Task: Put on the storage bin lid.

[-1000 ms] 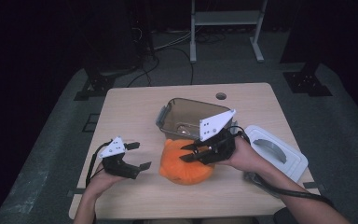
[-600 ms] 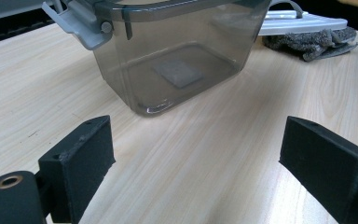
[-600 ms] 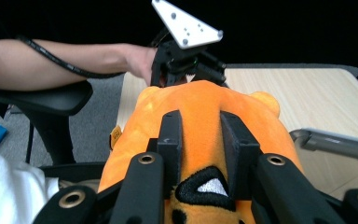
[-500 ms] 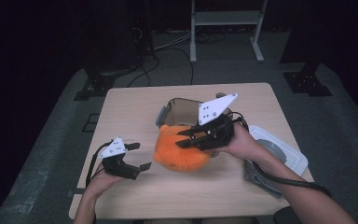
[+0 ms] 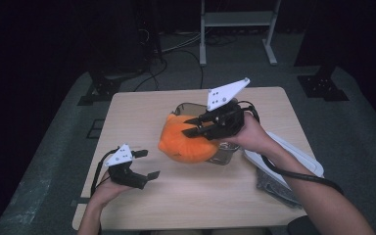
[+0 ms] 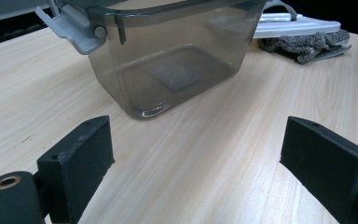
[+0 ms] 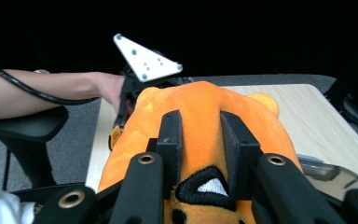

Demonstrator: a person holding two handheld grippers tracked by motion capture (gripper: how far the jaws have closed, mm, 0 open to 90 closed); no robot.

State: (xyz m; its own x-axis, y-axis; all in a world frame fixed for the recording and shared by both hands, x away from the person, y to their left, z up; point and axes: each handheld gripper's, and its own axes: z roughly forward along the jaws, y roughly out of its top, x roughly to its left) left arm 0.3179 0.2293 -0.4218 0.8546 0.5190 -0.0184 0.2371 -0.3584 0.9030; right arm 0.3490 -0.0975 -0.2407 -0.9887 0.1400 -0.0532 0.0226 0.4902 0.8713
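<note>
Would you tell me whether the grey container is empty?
Empty: the left gripper view shows a bare floor through the container wall.

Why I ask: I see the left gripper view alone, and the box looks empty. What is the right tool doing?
Observer: The right tool is clamped on an orange plush toy.
Operator: Is the toy in the box?
Observer: No. In the high view the toy hangs over the box, hiding most of its rim.
Operator: How close is it to my left tool?
Observer: Apart. The left tool stands open over the table, nearer the person than the toy.
</note>
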